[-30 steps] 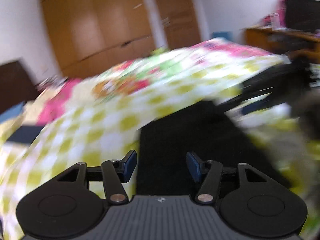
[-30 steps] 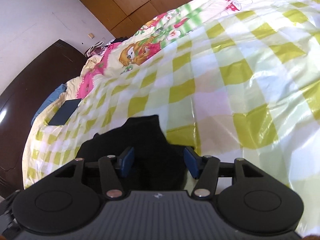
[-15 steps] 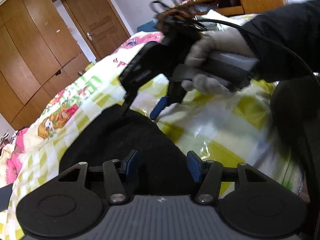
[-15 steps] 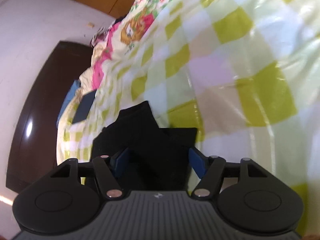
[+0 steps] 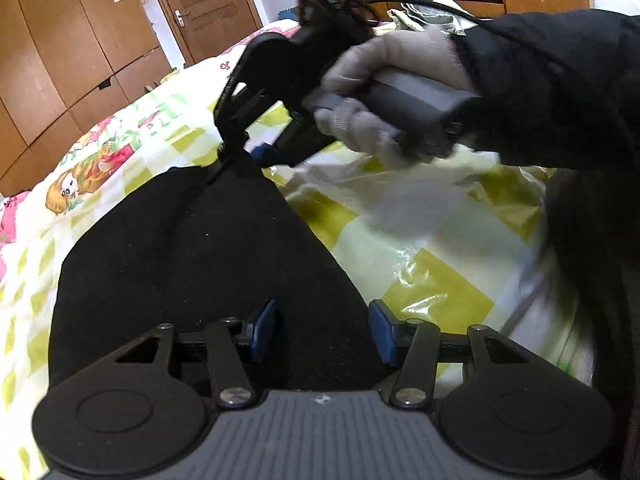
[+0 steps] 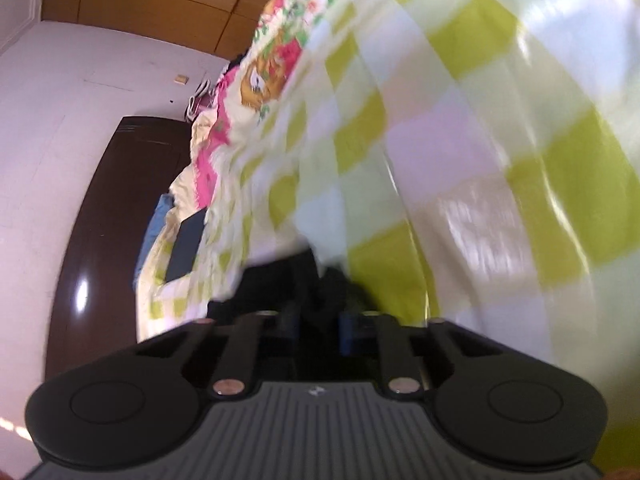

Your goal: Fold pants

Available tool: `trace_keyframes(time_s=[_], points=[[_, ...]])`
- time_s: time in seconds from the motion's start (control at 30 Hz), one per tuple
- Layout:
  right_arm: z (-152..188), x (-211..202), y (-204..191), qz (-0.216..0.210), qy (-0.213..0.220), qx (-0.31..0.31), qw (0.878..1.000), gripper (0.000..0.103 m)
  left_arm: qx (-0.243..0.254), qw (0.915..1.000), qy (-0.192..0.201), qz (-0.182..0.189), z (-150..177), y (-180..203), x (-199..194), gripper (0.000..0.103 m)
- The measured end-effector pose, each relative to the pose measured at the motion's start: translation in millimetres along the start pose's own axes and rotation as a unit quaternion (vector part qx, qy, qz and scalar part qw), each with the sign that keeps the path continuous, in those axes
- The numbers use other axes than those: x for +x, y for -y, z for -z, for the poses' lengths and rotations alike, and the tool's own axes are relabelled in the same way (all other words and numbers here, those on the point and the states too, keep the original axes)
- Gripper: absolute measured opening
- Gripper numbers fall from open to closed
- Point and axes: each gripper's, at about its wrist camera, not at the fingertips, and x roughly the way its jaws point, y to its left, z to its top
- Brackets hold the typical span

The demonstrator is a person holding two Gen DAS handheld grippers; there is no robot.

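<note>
1. Where the black pants (image 5: 192, 248) lie spread on the bed's checked yellow-and-white cover (image 5: 432, 232), the left gripper (image 5: 323, 330) is held just above their near edge.
2. Its jaws have just been closing a little yet are seen parted, with black cloth below the gap and not pinched by the blue pads (image 5: 264, 328).
3. The right gripper (image 6: 318, 326) is gripped by a gloved hand (image 5: 384, 92) with a dark sleeve (image 5: 552, 88), at the far corner of the pants.
4. Its jaws have just been closing and are narrow, with a bunched fold of pants clamped between them.
5. A wooden wardrobe (image 5: 72, 52) is seen behind the bed.
</note>
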Motion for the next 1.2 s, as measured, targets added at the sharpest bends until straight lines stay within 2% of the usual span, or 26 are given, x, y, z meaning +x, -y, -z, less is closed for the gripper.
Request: trace_keyframes(time_s=[0.13, 0.2, 0.23, 0.3, 0.37, 0.4, 0.43, 0.5, 0.57, 0.63, 0.7, 0.73, 0.8, 0.87, 0.93, 0.97, 1.03, 1.07, 1.17, 1.2], points=[[-6, 18, -6, 0.024, -0.008, -0.027, 0.999, 0.013, -0.002, 1.0, 0.003, -0.002, -2, 3, 2, 0.063], [-6, 15, -6, 0.036, -0.004, -0.019, 0.999, 0.014, -0.006, 0.9999, 0.008, -0.004, -3, 1, -3, 0.063], [-5, 8, -7, 0.037, 0.005, -0.02, 0.999, 0.019, -0.01, 0.9999, 0.011, -0.005, -4, 0, -7, 0.063], [-1, -17, -12, 0.039, 0.03, -0.034, 0.998, 0.02, -0.024, 0.9995, 0.019, -0.006, -4, -4, -19, 0.063], [7, -45, -21, 0.04, 0.048, -0.055, 0.997, 0.03, -0.03, 0.9989, 0.033, -0.013, -7, -13, -33, 0.065], [13, -56, -27, 0.042, 0.053, -0.066, 0.995, 0.04, -0.033, 0.9982, 0.045, -0.023, -8, -18, -41, 0.065], [22, -66, -34, 0.043, 0.058, -0.084, 0.994, 0.047, -0.031, 0.9968, 0.06, -0.043, -9, -24, -49, 0.065], [39, -74, -46, 0.045, 0.053, -0.116, 0.991, 0.05, -0.033, 0.9929, 0.077, -0.084, -11, -41, -56, 0.066], [51, -65, -59, 0.051, 0.041, -0.136, 0.989, 0.05, -0.058, 0.9885, 0.085, -0.111, -11, -64, -53, 0.066], [58, -50, -69, 0.053, 0.026, -0.148, 0.987, 0.05, -0.087, 0.984, 0.075, -0.137, -5, -89, -41, 0.066], [65, -34, -74, 0.067, 0.018, -0.159, 0.985, 0.05, -0.09, 0.9798, 0.051, -0.171, 7, -104, -25, 0.065], [68, -25, -75, 0.08, 0.012, -0.163, 0.983, 0.05, -0.093, 0.98, 0.039, -0.172, 14, -109, -15, 0.068], [74, -11, -66, 0.099, 0.003, -0.152, 0.983, 0.05, -0.117, 0.9815, 0.024, -0.149, 29, -120, 2, 0.07], [77, -15, -64, 0.109, 0.008, -0.144, 0.983, 0.05, -0.127, 0.9812, 0.032, -0.142, 35, -122, 5, 0.071], [80, -32, -67, 0.108, 0.022, -0.133, 0.985, 0.051, -0.132, 0.9801, 0.051, -0.139, 33, -123, -9, 0.07], [82, -42, -68, 0.108, 0.03, -0.126, 0.986, 0.053, -0.138, 0.979, 0.062, -0.136, 34, -124, -17, 0.07], [89, -56, -68, 0.106, 0.031, -0.127, 0.986, 0.065, -0.154, 0.9765, 0.072, -0.132, 36, -132, -28, 0.07], [93, -58, -68, 0.107, 0.023, -0.126, 0.986, 0.066, -0.162, 0.975, 0.074, -0.133, 38, -135, -31, 0.07], [106, -43, -65, 0.099, -0.013, -0.119, 0.988, 0.067, -0.2, 0.9715, 0.064, -0.11, 48, -151, -23, 0.073], [110, -34, -62, 0.106, -0.021, -0.117, 0.987, 0.074, -0.216, 0.9702, 0.057, -0.093, 52, -157, -17, 0.074]])
